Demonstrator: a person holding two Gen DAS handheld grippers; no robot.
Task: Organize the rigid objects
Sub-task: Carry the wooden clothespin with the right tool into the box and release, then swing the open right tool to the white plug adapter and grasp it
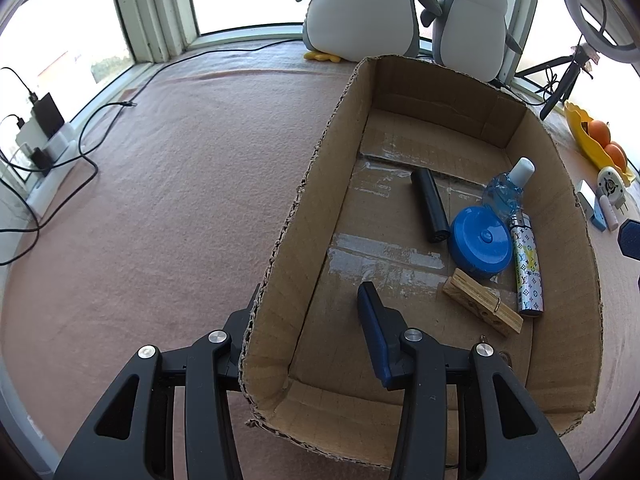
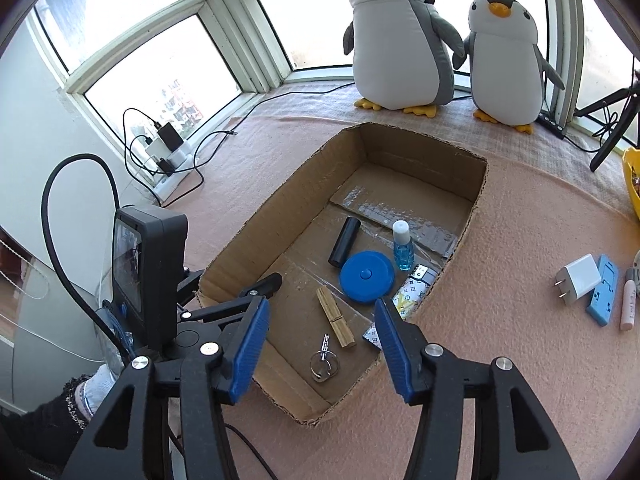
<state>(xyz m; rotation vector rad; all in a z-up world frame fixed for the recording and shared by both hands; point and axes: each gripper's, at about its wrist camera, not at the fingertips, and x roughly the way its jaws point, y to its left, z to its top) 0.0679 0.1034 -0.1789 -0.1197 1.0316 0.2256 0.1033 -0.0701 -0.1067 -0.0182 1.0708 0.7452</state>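
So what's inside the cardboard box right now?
The cardboard box holds a black cylinder, blue round case, blue bottle, patterned lighter, clothespin and keys; the near-right corner is hidden.

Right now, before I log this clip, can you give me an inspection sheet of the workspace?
Surface: pink blanket, flat.
Job's things: cardboard box holds a black cylinder, blue round case, blue bottle, patterned lighter, clothespin and key ring. Outside it lie a white plug, blue flat piece and pink tube.
Clutter: two plush penguins, yellow fruit dish.
Grippers: left tongs closed down astride the box wall; right tongs open, empty, above the box.
Cables: thick black cable; power strip with leads.
Surroundings: windows, tripod.
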